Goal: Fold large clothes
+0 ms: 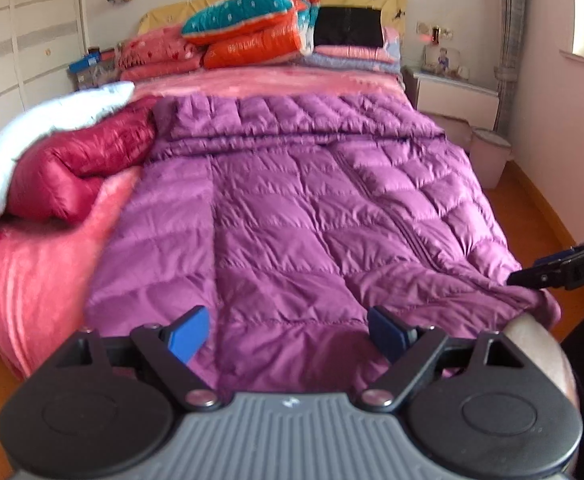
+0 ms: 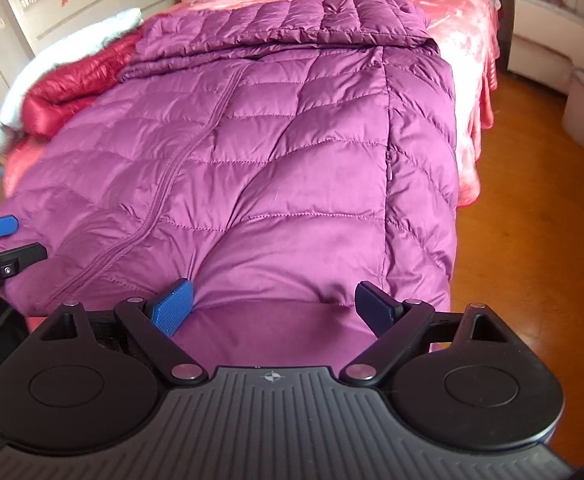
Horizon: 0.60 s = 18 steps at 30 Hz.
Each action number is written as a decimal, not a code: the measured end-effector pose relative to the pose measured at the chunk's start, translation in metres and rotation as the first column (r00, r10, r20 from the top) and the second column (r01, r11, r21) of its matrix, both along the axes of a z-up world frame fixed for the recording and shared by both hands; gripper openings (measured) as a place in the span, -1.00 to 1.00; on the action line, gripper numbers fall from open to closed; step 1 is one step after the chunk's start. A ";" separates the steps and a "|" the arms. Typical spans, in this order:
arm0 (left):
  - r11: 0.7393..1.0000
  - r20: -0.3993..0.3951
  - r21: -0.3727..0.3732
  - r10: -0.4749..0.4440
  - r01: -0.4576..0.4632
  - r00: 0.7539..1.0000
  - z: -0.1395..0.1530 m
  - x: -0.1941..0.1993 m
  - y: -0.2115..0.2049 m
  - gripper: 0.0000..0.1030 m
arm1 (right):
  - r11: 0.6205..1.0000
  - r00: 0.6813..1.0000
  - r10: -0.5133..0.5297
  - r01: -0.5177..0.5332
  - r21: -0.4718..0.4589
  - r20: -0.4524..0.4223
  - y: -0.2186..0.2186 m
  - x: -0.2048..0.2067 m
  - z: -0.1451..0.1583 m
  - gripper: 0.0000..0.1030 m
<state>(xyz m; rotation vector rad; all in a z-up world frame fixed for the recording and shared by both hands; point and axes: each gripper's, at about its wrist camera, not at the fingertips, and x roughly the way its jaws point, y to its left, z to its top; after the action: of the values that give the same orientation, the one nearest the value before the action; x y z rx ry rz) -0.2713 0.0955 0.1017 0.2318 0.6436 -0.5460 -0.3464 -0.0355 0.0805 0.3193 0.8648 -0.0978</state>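
My purple down coat [image 1: 292,200] lies flat on the bed [image 1: 32,280], sleeves tucked in; both my left claw [image 1: 288,336] and right claw [image 2: 272,308] gape wide and empty over its near hem. Next, I judge, each must pinch a hem corner and carry it to the far collar.

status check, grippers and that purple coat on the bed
Left gripper open, right gripper open, both empty at the near hem. Purple down coat flat on bed, top folded over. Red jacket beside it, clear.

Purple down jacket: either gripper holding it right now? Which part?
Nothing held. Left gripper and right gripper are both open above the near hem of the purple down jacket.
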 end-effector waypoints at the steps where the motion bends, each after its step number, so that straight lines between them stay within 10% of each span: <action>1: 1.000 0.010 -0.006 0.006 -0.006 1.000 0.003 -0.001 0.004 0.71 | 1.000 1.000 -0.006 0.006 0.023 0.008 -0.004 -0.004 0.001 1.00; 18: 0.948 -0.092 -0.138 0.276 -0.286 0.957 0.012 0.045 0.075 0.74 | 0.889 0.931 -0.363 0.361 0.281 -0.048 -0.099 -0.040 -0.015 1.00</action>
<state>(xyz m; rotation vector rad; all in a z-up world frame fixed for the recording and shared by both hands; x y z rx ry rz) -0.2258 0.1709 0.1142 -0.0228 0.6882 -0.3261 -0.3863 -0.1346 0.0658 0.7535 0.8052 -0.3212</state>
